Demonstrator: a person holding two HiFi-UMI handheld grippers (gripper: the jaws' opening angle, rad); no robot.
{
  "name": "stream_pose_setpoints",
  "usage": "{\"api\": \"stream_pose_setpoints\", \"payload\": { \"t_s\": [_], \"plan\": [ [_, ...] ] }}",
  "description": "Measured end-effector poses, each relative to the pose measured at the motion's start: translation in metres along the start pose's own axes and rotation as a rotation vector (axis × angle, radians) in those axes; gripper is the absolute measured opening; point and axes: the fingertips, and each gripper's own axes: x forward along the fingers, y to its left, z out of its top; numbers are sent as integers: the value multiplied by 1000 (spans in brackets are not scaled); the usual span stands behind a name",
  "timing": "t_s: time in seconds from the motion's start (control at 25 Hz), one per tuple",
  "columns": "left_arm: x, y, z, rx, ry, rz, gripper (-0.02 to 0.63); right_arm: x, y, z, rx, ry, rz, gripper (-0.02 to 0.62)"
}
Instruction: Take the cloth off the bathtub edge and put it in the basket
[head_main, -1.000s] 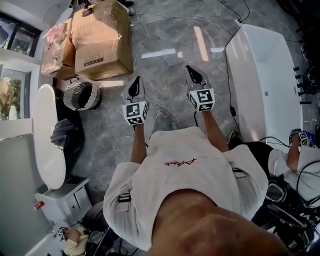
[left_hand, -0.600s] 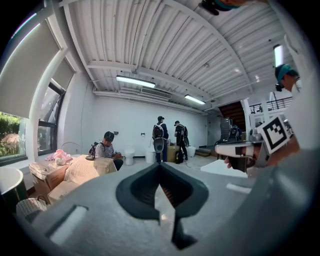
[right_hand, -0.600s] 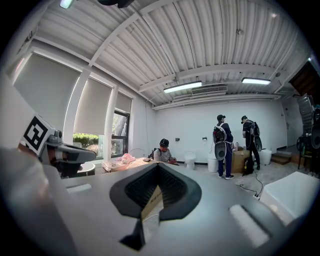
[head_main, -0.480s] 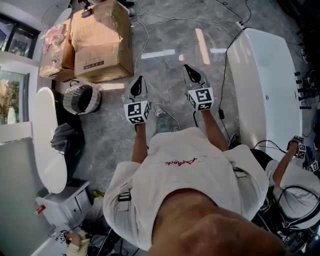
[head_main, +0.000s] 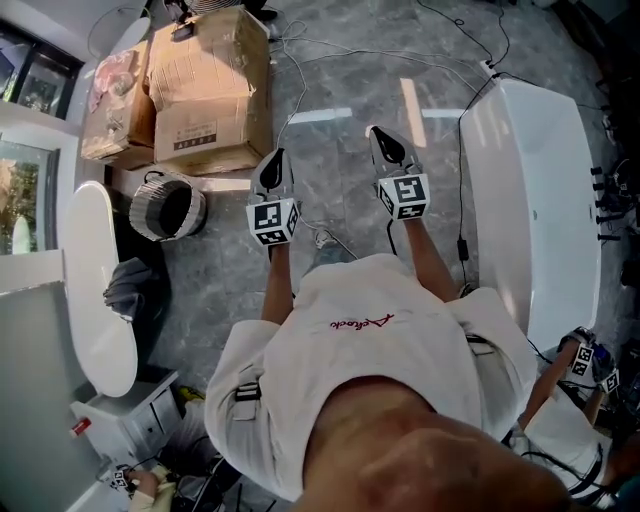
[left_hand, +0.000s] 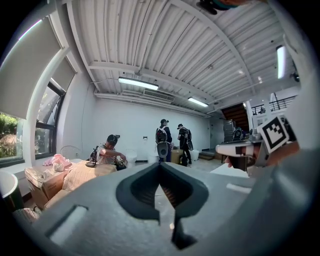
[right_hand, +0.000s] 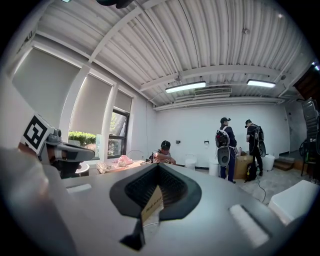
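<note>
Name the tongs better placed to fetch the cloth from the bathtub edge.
Left, probably. The grey cloth hangs on the white bathtub edge at the person's left, and the basket stands on that side too. The left tongs are nearer both than the right tongs.

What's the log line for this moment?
phase: pre-grasp | left tongs: shut, empty | right tongs: shut | cloth: on bathtub edge, untouched | basket: on floor

Arms reach forward, left tool (head_main: 273, 166) and right tool (head_main: 386, 146) closed.
</note>
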Motion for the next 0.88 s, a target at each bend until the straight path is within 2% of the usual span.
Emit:
{"api": "stream_pose_setpoints", "payload": {
  "t_s": [0.28, 0.44, 0.88],
  "plan": [
    [17, 61, 10, -4, -15, 29, 0, 57, 18, 14, -11, -13, 5, 6],
    [22, 82, 9, -14, -20, 39, 0, 72, 26, 14, -19, -8, 7, 6],
    [49, 66, 9, -25, -10, 13, 0, 73, -3, 12, -33, 11, -22, 6]
  ]
}}
